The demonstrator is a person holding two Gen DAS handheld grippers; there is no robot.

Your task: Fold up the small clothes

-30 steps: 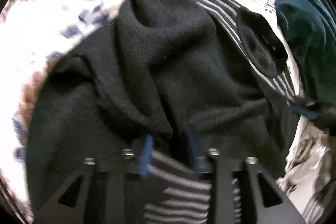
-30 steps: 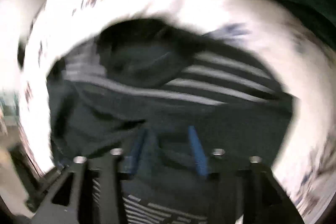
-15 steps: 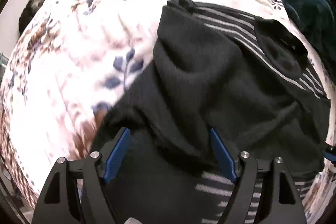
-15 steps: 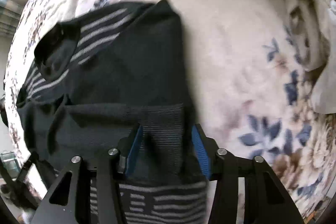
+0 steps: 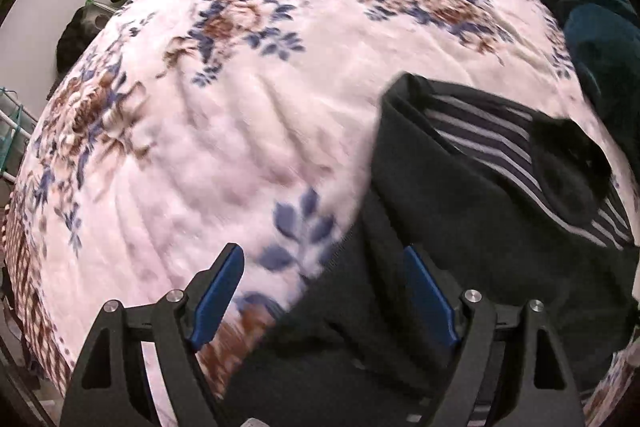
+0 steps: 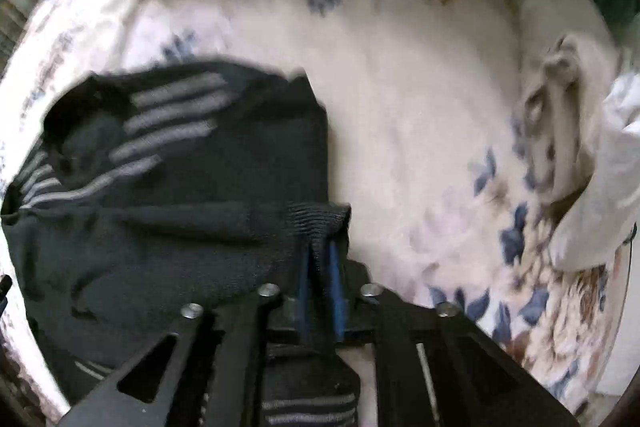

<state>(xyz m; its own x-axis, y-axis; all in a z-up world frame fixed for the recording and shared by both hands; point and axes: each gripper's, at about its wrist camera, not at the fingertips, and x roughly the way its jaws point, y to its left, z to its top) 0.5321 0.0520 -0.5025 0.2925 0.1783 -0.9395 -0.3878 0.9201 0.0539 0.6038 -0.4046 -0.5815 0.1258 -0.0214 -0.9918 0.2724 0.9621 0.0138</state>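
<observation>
Your dark striped knit sweater [image 5: 472, 211] lies partly folded on the floral bedspread [image 5: 256, 115], toward its right side in the left wrist view. It looks soft, limp and light, so expect it to sag and slide; take it by the ribbed cuff or hem edge, not mid-panel. Your right gripper [image 6: 320, 271] is clenched on the ribbed cuff. Your left gripper [image 5: 324, 291] is spread wide, grasping nothing. No label or writing is readable.

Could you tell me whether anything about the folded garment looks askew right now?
Yes: the dark striped sweater lies bunched, not flat, and the right gripper pinches its ribbed cuff. The left gripper is open.
</observation>
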